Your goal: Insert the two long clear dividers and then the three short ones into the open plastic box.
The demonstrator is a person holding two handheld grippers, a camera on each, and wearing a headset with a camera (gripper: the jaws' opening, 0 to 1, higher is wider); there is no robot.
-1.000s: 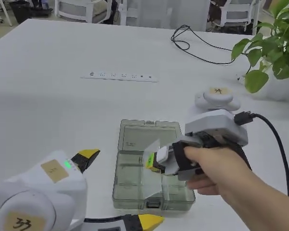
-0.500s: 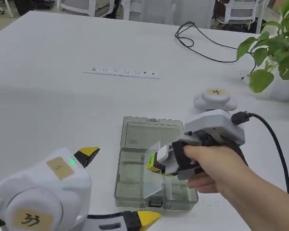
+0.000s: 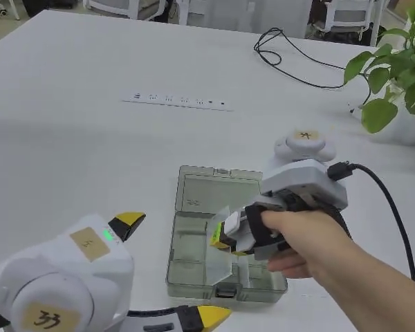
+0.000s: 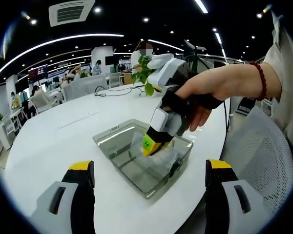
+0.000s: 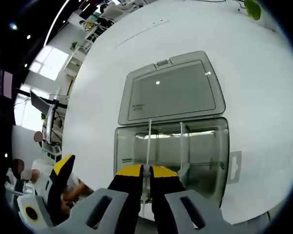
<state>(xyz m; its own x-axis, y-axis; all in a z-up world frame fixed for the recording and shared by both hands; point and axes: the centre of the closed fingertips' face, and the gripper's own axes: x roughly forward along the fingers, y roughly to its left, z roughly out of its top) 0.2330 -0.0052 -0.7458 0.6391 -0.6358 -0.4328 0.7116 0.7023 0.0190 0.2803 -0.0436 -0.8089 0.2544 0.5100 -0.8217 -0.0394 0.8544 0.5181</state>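
Head view: white table point(image 3: 69, 138). On it, open plastic box point(image 3: 171, 273) at 6 o'clock of centre, its lid point(image 3: 218, 190) laid flat on the 12 o'clock side. R gripper point(image 3: 220, 238), held in a hand point(image 3: 311, 242), comes in from 3 o'clock with tips over the tray, jaws pinching a clear divider point(image 3: 221, 266) that hangs tilted into the tray. L gripper point(image 3: 171, 268) at 7 o'clock, jaws spread, tips near the box's 9 and 6 o'clock walls. Power strip point(image 3: 176, 102) at 11 o'clock, cable point(image 3: 290, 55) at 1, plant point(image 3: 394, 76) at 2, white lobed puck point(image 3: 304, 144) near the lid's 1 o'clock corner

L gripper view: own jaws wide apart at 7 and 5 o'clock. Box at centre, R gripper above it w/ yellow tips down in the tray

R gripper view: own jaws pressed on the divider's thin edge at 6 o'clock. Divider runs edge-on twd 12 o'clock as far as the hinge-side wall; contact cannot be told. Second divider point(image 5: 182, 146) stands upright in the tray at 3 o'clock of the first, apart from it. L gripper jaw at 8 o'clock
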